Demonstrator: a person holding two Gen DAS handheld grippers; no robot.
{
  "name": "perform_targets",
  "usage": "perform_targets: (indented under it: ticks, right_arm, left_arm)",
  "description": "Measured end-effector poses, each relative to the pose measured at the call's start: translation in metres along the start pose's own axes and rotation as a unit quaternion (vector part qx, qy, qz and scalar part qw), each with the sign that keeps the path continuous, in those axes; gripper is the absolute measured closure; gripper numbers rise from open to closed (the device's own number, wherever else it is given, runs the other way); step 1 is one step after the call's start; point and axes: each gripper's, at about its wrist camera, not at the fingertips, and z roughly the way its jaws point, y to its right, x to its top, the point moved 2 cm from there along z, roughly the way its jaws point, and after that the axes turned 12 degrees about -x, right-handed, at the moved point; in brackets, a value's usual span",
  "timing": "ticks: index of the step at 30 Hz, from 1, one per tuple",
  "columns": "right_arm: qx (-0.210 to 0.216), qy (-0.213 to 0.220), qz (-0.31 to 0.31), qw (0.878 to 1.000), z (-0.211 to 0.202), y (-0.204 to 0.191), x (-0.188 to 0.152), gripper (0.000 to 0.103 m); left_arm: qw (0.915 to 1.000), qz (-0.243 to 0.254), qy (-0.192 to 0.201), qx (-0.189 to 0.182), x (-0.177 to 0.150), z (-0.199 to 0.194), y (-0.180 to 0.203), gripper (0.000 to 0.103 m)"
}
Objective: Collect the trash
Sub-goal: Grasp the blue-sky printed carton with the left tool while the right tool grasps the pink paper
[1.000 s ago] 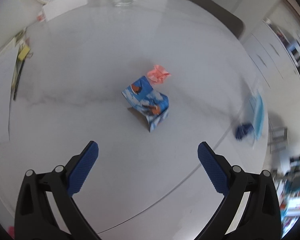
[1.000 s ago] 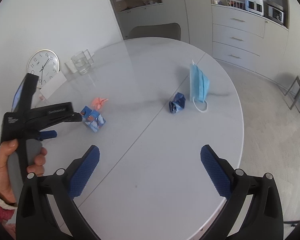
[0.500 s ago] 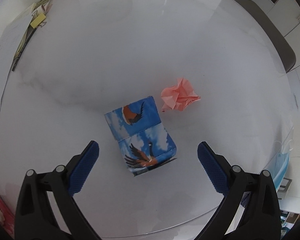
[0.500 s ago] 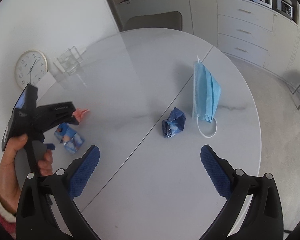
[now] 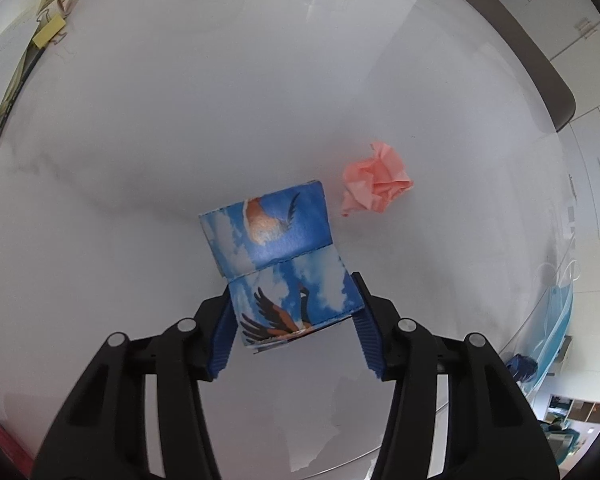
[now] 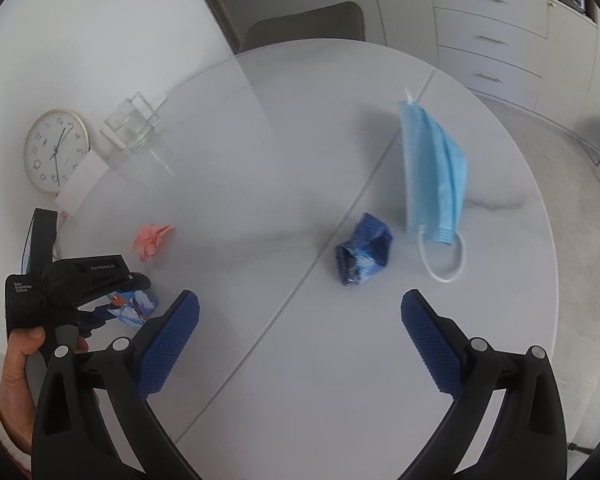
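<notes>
The left gripper (image 5: 294, 320) is closing around the bird-print carton (image 5: 284, 264) mid-table, its pads at the carton's sides, with a pink wad (image 5: 376, 188) just beside. The right gripper (image 6: 300, 336) stands wide apart and empty over bare table (image 6: 300, 380); a blue wrapper (image 6: 364, 254) and mask (image 6: 434, 172) lie ahead, the mask nearest the far rim.

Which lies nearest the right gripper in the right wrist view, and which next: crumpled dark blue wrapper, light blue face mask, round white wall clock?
1. Crumpled dark blue wrapper, just ahead of the right gripper.
2. Light blue face mask, beyond it, to the right.
3. Round white wall clock, far left, at the wall.
</notes>
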Motion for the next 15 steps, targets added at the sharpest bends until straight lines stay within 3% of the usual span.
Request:
perform_targets:
  ticks: [6,11,15]
  right_arm:
    - [0.031,0.004,-0.067,0.997,0.009,-0.055,0.013,0.003]
    - [0.063,0.008,-0.143,0.988,0.032,-0.122,0.026,0.003]
    - [0.071,0.005,-0.189,0.979,0.059,-0.175,0.033,0.003]
  left_arm:
    - [0.9967,0.076,-0.015,-0.027,0.006,-0.015,-0.01,0.052]
    - [0.9845,0.175,-0.013,-0.008,0.004,-0.046,-0.032,0.052]
    - [0.9821,0.188,-0.014,-0.002,0.009,-0.067,-0.064,0.052]
